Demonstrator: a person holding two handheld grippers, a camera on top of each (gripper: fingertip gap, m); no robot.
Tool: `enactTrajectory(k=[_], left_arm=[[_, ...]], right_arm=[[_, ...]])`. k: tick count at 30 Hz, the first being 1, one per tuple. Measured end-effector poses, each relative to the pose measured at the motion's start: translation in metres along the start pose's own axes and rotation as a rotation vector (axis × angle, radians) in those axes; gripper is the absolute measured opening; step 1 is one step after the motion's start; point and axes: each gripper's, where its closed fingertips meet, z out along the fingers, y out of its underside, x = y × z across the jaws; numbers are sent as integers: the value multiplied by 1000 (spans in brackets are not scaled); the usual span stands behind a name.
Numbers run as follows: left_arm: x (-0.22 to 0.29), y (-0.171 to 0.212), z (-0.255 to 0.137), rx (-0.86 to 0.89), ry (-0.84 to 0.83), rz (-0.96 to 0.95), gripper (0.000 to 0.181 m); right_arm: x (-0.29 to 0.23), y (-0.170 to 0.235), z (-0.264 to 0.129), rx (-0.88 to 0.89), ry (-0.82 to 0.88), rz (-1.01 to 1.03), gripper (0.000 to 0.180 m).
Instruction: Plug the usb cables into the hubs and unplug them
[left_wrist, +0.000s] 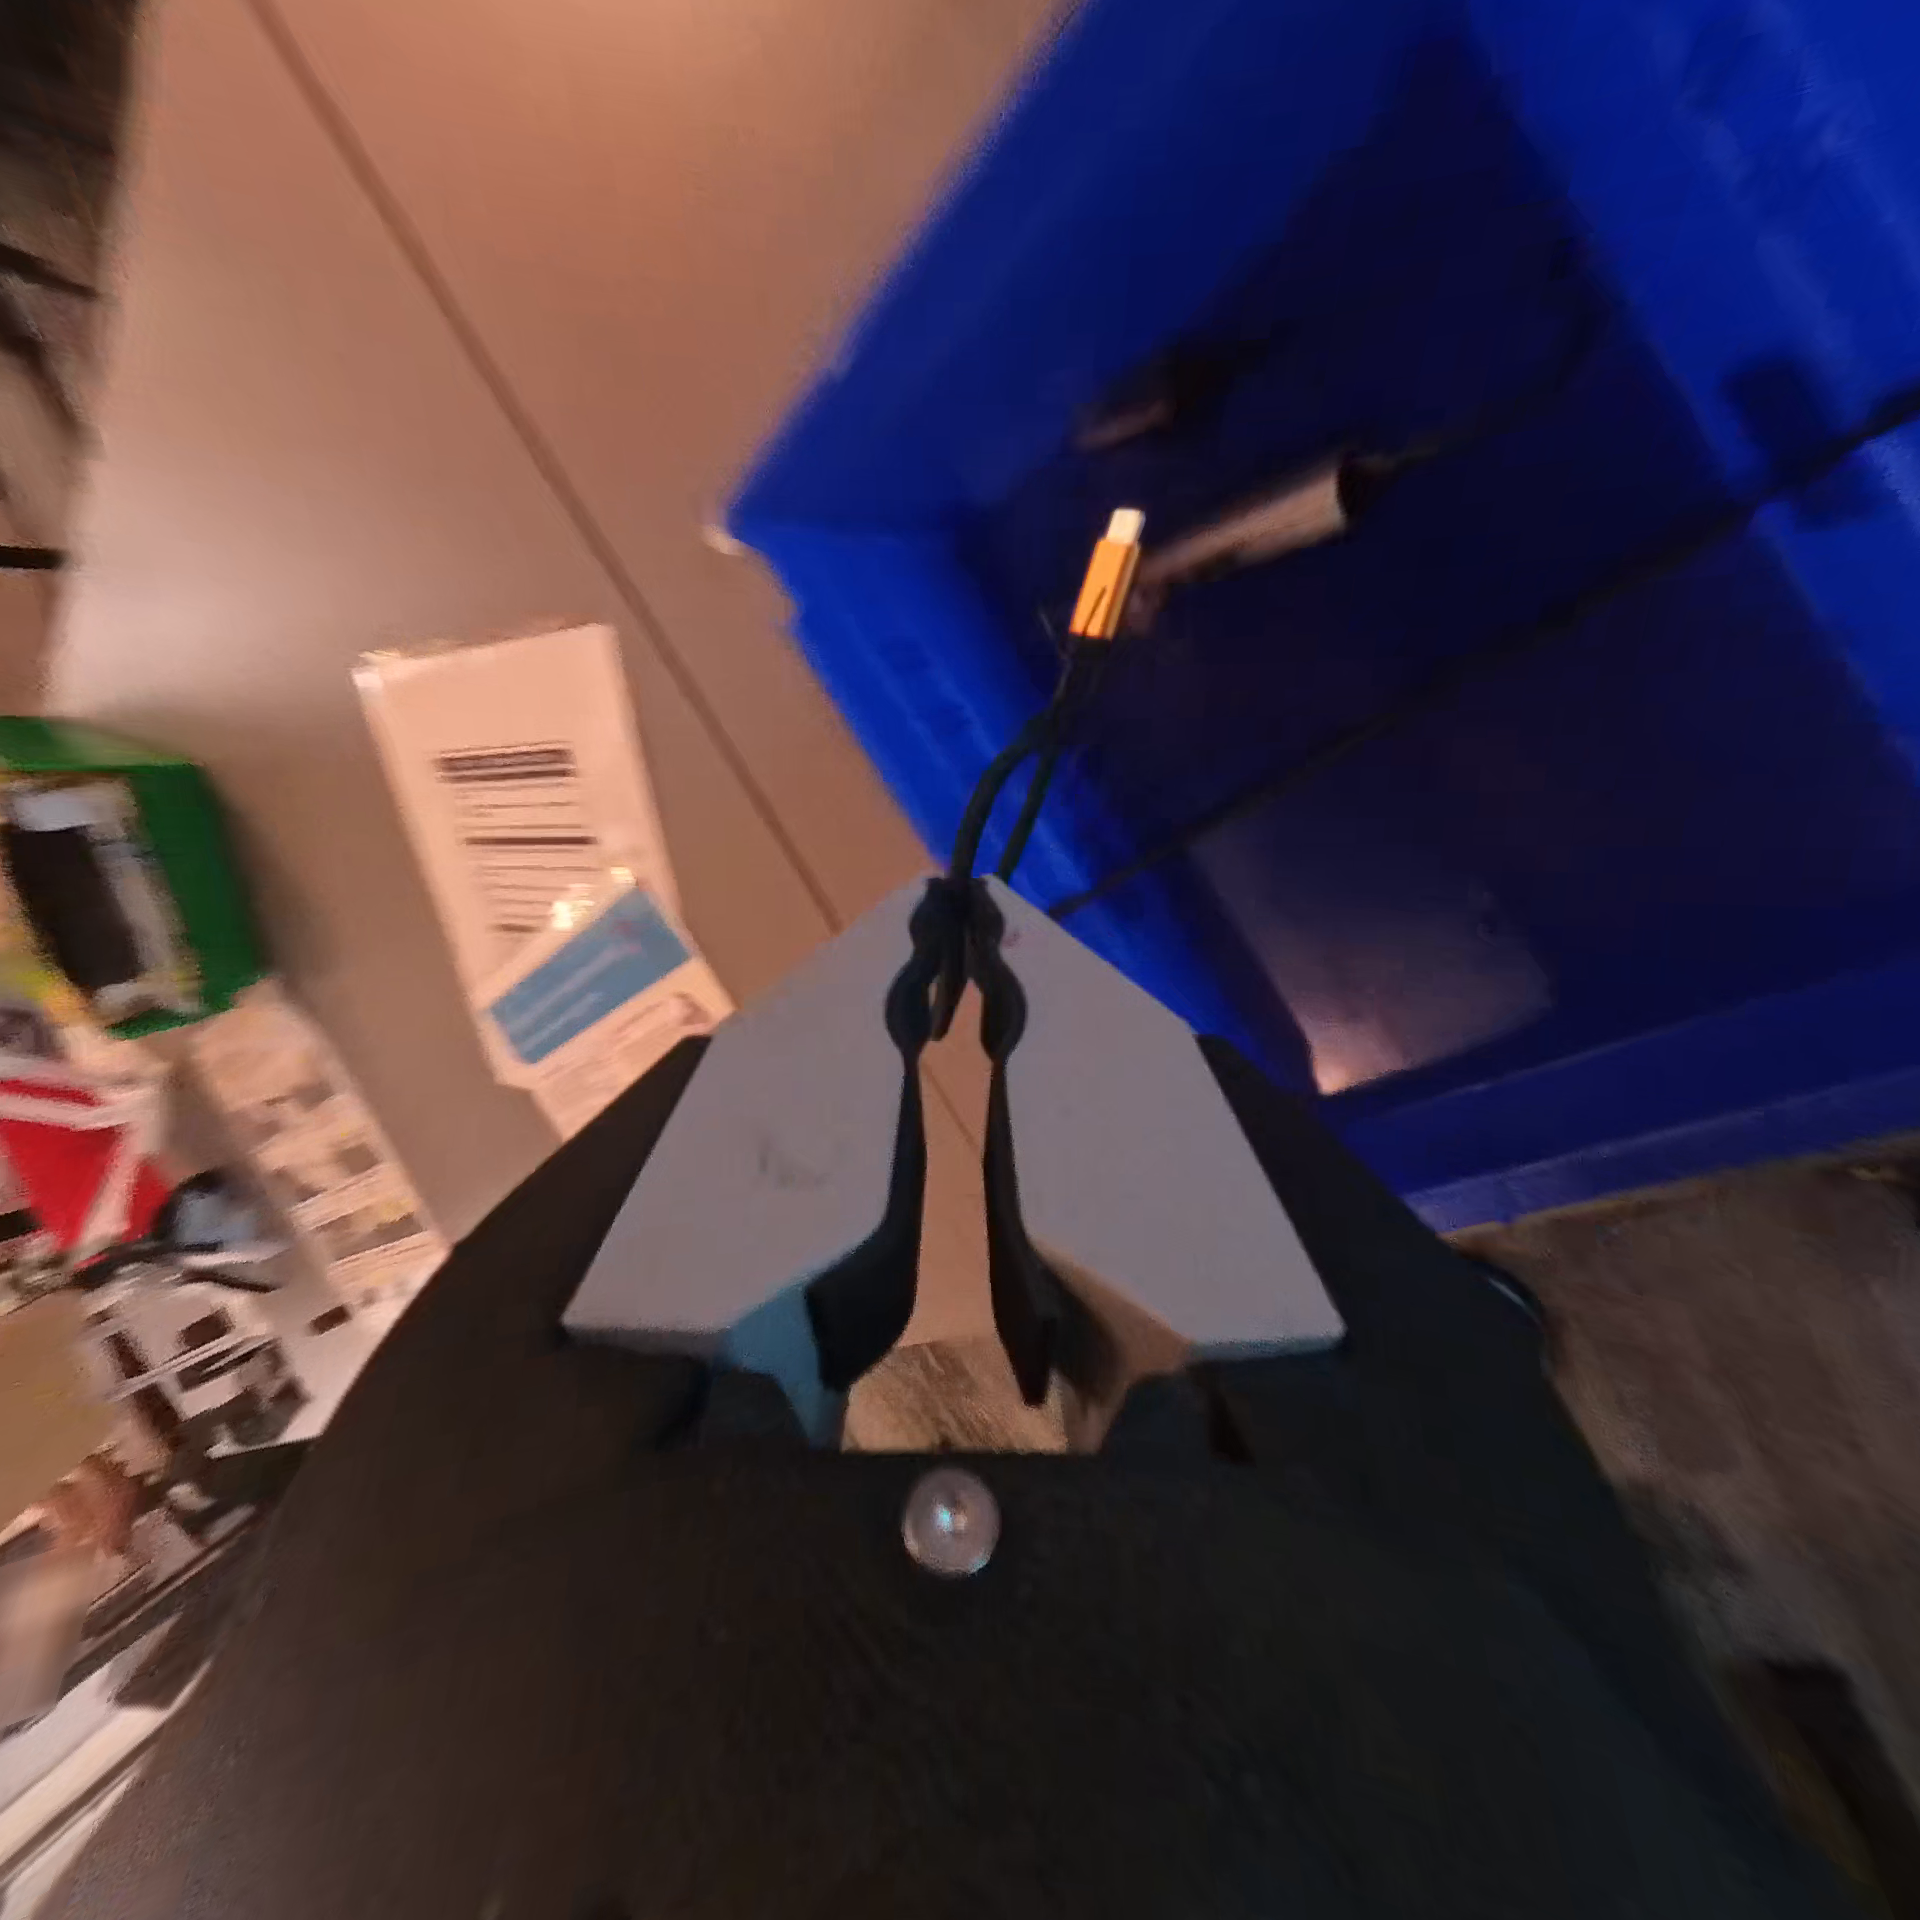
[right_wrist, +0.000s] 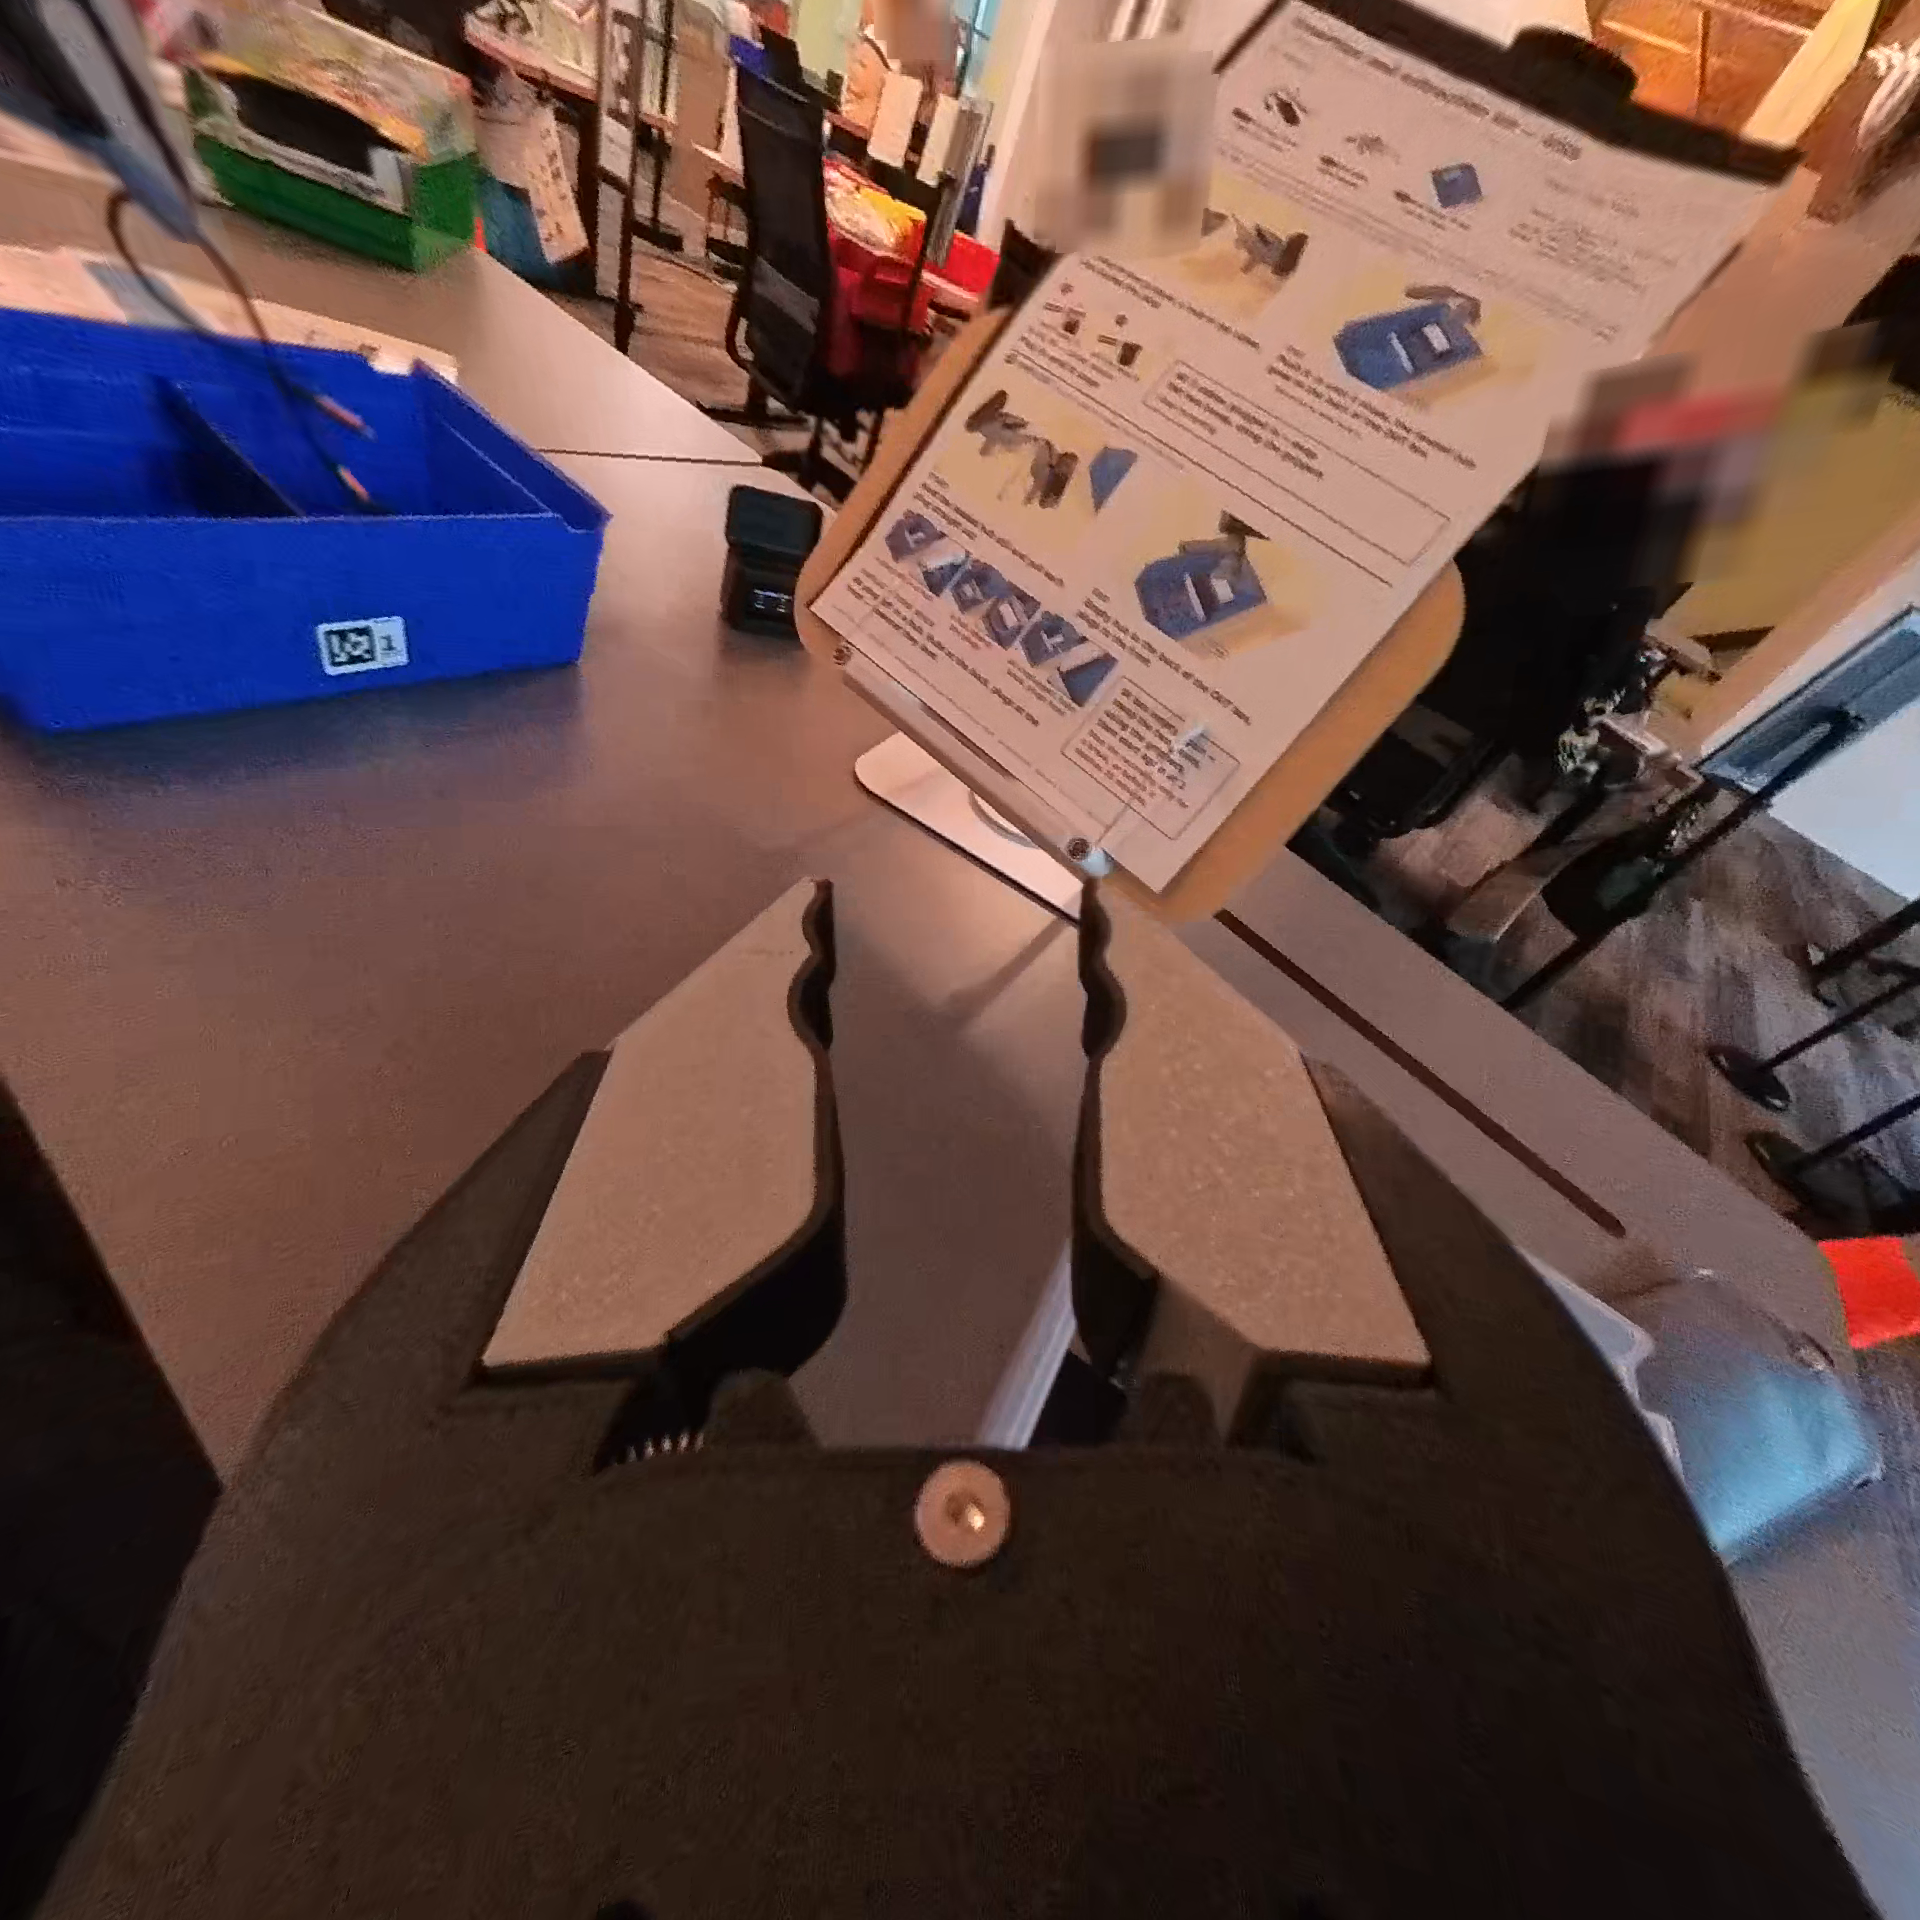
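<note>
The left gripper (left_wrist: 961, 914) is clenched on a thin black usb cable (left_wrist: 1013, 769), pinching it at the very fingertips so that a short length of cord rises free beyond them and ends in an orange plug (left_wrist: 1103, 587) with a pale metal tip. That plug's long axis runs nearly in line with the fingers, leaning slightly to the right and pointing forward into the blue bin (left_wrist: 1351, 644), which fills the upper right of the left wrist view. Just beyond and to the right of the plug tip, inside the bin, lie blurred greyish bars (left_wrist: 1247, 530) that may be the hubs, though motion blur makes that uncertain; I cannot tell where a port opens. The plug hangs apart from them, not yet seated. The right gripper (right_wrist: 956, 904) is released, its jaws standing apart with nothing between them, and hovers over the grey table (right_wrist: 416, 935) near an instruction sheet on a stand (right_wrist: 1195, 499). From that side the bin (right_wrist: 260, 582) sits well to the left, with a dark cable (right_wrist: 270, 353) dropping into it. The left gripper is plainly the nearer, so the coming move likely turns on advancing the plug along its own axis toward whichever port faces it.
</note>
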Motion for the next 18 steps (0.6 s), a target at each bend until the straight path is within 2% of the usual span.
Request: enactTrajectory(k=[4,7,10,14,18], left_arm=[[-24,-44,-87,203,-169,-29,0],[-5,-80,-160,357,-195,6,0],[28,-110,-220,474,-247,90,0],[87,-136,-259,532,-244,193,1],[165,-155,-267,586,-128,322,1]], right_arm=[[-27,-6,1,17,-102,15,45],[-65,-5,6,1,-291,59,47],[-92,-8,13,6,-385,64,56],[-128,-22,19,48,-476,71,58],[-150,-40,28,117,-442,45,65]])
